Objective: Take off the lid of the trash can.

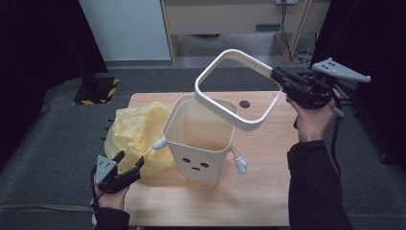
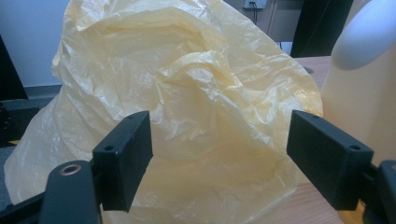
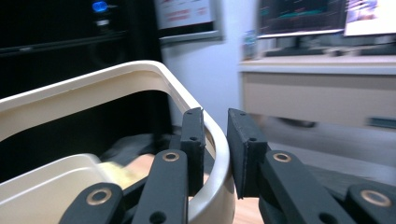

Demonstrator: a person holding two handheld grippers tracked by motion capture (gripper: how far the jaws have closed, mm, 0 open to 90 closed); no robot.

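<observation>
Already lifted clear: white rim ring (image 1: 238,91) held tilted in the air above the open cream bin (image 1: 200,140), gripped at its far right side by the right gripper (image 1: 280,75), fingers (image 3: 246,151) clenched across the ring's band. Bin itself upright mid-desk (image 1: 258,191), little face toward the person, small white arms at its sides, no liner in it yet. Crumpled yellow plastic bag (image 1: 136,134) just beside the bin's left wall, untouched. Left gripper (image 1: 130,163) low at the near left edge, fingers (image 2: 125,156) released and aimed at the bag. Probably left: bag into bin, ring back on. Floor gear and cabinet well apart; nothing blocking.
</observation>
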